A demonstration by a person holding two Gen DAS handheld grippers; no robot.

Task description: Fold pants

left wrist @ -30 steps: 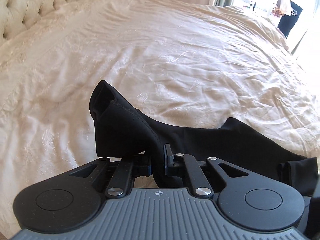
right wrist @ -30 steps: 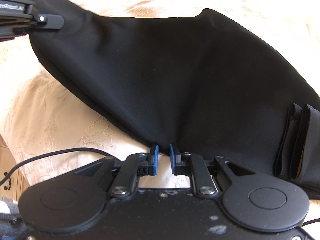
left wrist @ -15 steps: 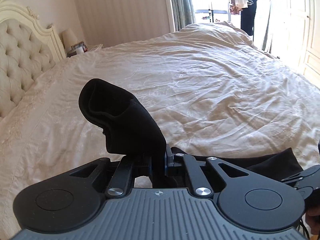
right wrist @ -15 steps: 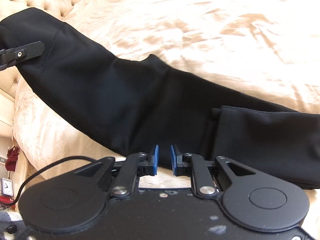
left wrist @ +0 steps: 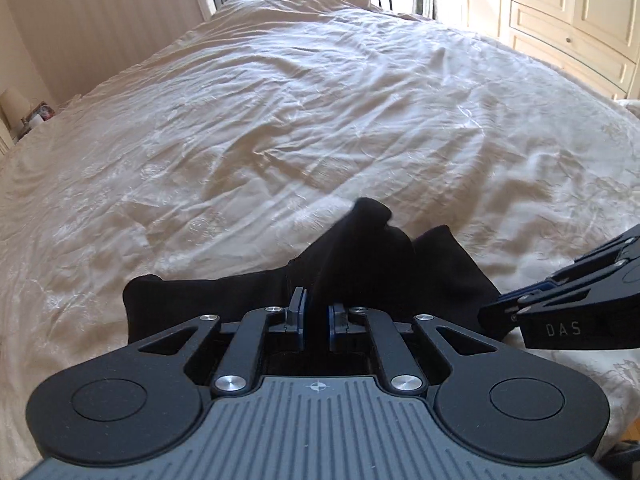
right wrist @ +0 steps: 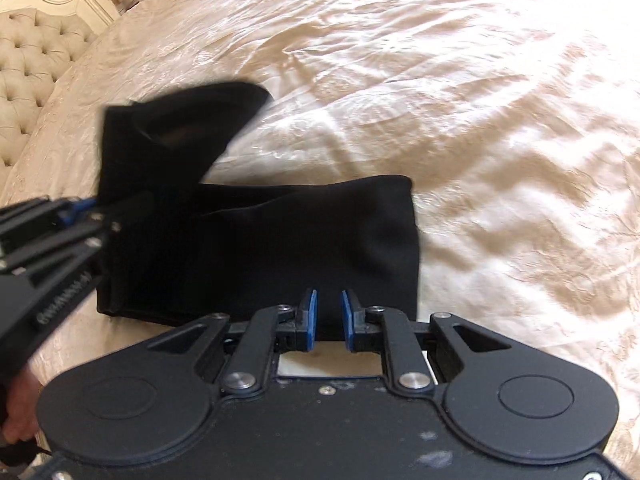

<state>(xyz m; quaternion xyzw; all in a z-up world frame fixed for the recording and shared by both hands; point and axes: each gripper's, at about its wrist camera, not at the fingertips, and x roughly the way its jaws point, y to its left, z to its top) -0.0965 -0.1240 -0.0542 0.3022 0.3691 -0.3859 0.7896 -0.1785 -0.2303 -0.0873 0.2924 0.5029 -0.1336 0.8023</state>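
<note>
Cream bedspread (right wrist: pixel 480 120) bears pants (right wrist: pixel 280 240) (between tool (right wrist: pixel 329 314) pads).

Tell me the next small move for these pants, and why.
Probably lower the left tongs and lay down the raised flap. The pants already lie doubled on the bed, but the left tongs hold one end bunched up above the rest. The right tongs look open at the near edge, so they could press the fold flat afterwards.

A wide bed (left wrist: pixel 320 120) with a wrinkled cream cover; folded black pants (right wrist: pixel 280 240) lie on its near edge.
</note>
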